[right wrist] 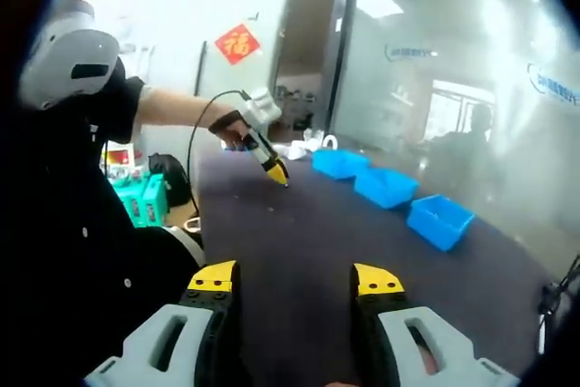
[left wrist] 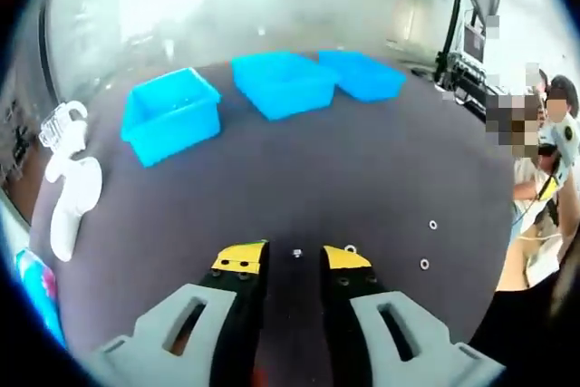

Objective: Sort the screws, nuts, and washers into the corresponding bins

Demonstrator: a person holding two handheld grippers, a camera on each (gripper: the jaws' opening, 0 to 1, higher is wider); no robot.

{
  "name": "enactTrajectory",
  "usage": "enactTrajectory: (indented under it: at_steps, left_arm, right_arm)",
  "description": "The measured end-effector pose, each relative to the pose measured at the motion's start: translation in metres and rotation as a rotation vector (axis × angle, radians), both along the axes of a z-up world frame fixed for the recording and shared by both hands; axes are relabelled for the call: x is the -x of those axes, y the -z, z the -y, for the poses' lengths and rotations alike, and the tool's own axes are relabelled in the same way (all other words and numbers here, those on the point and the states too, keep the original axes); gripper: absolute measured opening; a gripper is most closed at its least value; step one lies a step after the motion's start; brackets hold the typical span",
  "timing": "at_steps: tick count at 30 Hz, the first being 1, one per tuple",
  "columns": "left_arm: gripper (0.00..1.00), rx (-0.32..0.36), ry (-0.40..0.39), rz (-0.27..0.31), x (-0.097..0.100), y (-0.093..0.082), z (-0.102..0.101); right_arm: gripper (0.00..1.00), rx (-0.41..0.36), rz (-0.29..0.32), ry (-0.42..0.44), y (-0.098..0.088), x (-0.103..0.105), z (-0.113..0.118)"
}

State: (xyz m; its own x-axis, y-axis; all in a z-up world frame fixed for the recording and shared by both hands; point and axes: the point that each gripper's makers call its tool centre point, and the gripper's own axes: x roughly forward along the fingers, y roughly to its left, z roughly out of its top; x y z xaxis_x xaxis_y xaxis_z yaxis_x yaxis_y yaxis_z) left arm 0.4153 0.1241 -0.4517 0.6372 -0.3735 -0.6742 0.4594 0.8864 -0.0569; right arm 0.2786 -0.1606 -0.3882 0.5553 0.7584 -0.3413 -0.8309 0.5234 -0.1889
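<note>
I am looking across the dark counter point(left wrist: 362, 178), which is carrying three blue bins in a row along its far side: the left bin point(left wrist: 172, 115), the middle bin point(left wrist: 283, 83) and the right bin point(left wrist: 362, 74). A white handheld device point(left wrist: 71, 189) is lying at the counter's left edge.

My left gripper point(left wrist: 294, 260) is hovering low over the counter with its yellow-tipped fingers point(left wrist: 243, 258) standing a little apart and holding nothing. A small silvery piece point(left wrist: 296, 253) is lying on the counter right in the gap between the two tips, and I cannot tell whether it is a nut or a screw. A washer point(left wrist: 350, 248) is sitting just beside the right fingertip. Two more washers are lying well off to the right, one farther point(left wrist: 433, 225) and one nearer point(left wrist: 424, 265).

In the right gripper view, my right gripper point(right wrist: 294, 283) is riding high above the counter, its fingers point(right wrist: 376, 280) spread wide and empty. From there I am seeing the left gripper pointing down toward the counter at arm's length, with the bins lined up beyond it to the right.
</note>
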Motion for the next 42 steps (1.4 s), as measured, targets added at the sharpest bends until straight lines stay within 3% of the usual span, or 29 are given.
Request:
enactTrajectory:
  at_steps: [10, 17, 28, 35, 39, 42]
  left_arm:
    - [0.16, 0.003, -0.008, 0.007, 0.001, 0.009, 0.0]
    - [0.05, 0.011, -0.026, 0.036, 0.0, 0.011, -0.002]
    - [0.04, 0.054, -0.051, 0.069, -0.003, 0.006, -0.006]
    - [0.04, 0.092, -0.054, 0.201, -0.009, -0.02, -0.004]
    - [0.04, 0.147, -0.051, 0.312, -0.013, -0.044, 0.002]
    - [0.04, 0.172, -0.063, 0.384, -0.013, -0.06, 0.002]
  right_arm:
    - [0.44, 0.003, -0.002, -0.004, 0.001, 0.002, -0.002]
    - [0.44, 0.007, 0.001, -0.004, 0.0, 0.003, -0.002]
    - [0.44, 0.008, 0.006, -0.007, -0.003, 0.004, -0.006]
    - [0.44, -0.016, 0.019, 0.015, -0.007, 0.001, -0.007]
    - [0.44, -0.041, 0.04, 0.037, -0.012, -0.001, -0.008]
    - [0.44, -0.103, 0.056, 0.065, -0.022, -0.003, -0.01]
